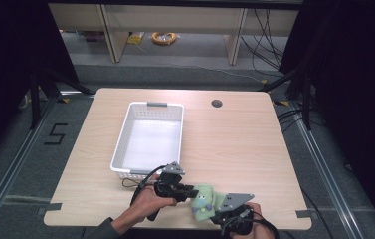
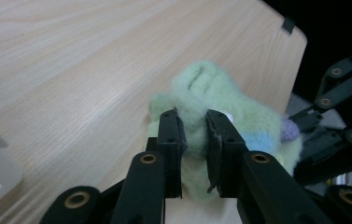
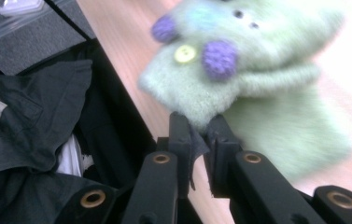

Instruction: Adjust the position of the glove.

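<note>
Pinching the green sock (image 1: 206,198) at the bench's (image 1: 234,144) near edge, both grippers clamp it: left gripper (image 2: 193,140) one end, right gripper (image 3: 200,128) the other.

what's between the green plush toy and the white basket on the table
In the high view, the left tool and the hand holding it lie between the green plush toy and the white basket, over bare table.

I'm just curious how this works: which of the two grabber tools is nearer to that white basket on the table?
The left. The left gripper pinches the green plush toy just in front of the white basket's near rim. The right gripper holds the toy's other side, nearer the table's front edge.
</note>
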Demonstrator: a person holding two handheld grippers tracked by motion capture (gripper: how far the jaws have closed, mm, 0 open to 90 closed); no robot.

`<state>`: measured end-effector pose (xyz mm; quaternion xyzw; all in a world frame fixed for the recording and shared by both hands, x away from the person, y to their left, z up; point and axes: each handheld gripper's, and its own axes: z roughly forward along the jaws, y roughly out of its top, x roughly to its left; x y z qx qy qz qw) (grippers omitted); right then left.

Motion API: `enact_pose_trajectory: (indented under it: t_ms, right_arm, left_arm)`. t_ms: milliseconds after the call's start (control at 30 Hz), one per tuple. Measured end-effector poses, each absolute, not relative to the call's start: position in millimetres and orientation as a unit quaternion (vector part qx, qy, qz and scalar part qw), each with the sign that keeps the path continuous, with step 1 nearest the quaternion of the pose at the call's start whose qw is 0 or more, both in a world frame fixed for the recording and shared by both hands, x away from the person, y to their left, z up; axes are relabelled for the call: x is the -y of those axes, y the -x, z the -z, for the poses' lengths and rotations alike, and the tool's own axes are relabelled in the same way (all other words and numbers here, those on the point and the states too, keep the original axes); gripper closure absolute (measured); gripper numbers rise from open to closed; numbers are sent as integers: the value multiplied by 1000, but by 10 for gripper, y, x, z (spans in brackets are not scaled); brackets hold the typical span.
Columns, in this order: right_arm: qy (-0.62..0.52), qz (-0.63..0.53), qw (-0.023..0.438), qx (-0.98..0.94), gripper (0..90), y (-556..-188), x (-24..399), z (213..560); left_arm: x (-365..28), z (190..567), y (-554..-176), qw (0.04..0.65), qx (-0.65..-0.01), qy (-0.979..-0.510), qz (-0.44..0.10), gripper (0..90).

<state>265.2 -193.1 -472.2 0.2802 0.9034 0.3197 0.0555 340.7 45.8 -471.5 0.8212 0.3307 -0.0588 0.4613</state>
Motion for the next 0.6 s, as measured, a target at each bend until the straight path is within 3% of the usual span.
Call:
enact_pose_trajectory:
  t_ms: [167,400,600]
  right_arm:
    - [-291,-332,66,-895,839,-2767,2144,4577]
    - [-317,-308,32,-897,843,-2987,2341,4573]
    - [-315,-282,35,-906,842,-3153,2427,4591]
  left_arm:
    - [-487,4669,-3251,490,-346,-799,51,758]
    - [-411,4792,-3096,492,-370,-785,64,755]
    - [-373,4896,-3020,483,-376,-788,68,766]
